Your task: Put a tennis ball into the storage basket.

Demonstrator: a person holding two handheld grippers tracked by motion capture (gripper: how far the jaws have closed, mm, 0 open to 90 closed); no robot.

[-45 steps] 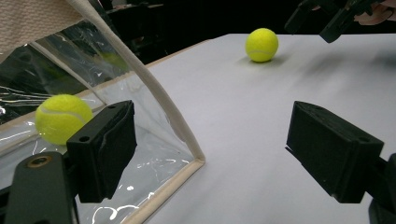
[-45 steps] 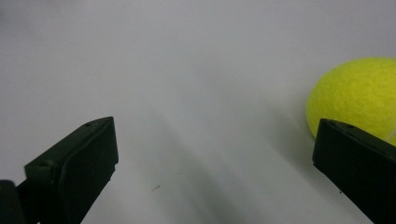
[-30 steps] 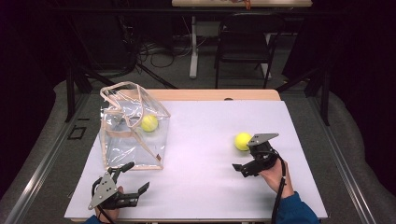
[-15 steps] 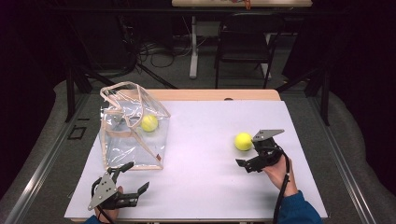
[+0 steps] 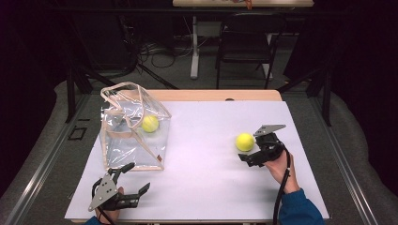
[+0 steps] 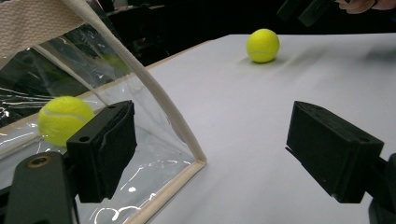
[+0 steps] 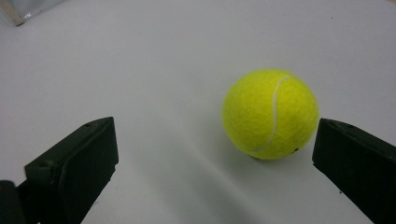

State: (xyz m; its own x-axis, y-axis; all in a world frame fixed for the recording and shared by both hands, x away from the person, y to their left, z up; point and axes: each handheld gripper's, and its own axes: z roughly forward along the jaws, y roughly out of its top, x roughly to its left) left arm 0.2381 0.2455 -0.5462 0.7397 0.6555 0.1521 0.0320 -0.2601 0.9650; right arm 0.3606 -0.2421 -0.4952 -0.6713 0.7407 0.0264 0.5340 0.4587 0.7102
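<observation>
The right gripper [image 5: 250, 151] is held low over the table [image 5: 211, 183] by a hand [image 5: 278, 165] entering from the bottom edge, its jaws spread wide and gripping nothing; the loose tennis ball [image 5: 244, 141] lies just ahead of them, close to one jaw in the right gripper view, though contact cannot be told. The left gripper [image 5: 136, 176] is rested near the table's front edge, jaws likewise wide apart and empty, pointed toward the clear plastic bag [image 5: 126, 140] just beyond; a second tennis ball [image 5: 150, 123] is seen inside that bag. The tabletop is covered in plain white; a dark room with a chair [image 5: 244, 42] and floor cables is seen behind. Since a second ago the right gripper has been shifted slightly to the right; the ball and the left gripper are unchanged.
</observation>
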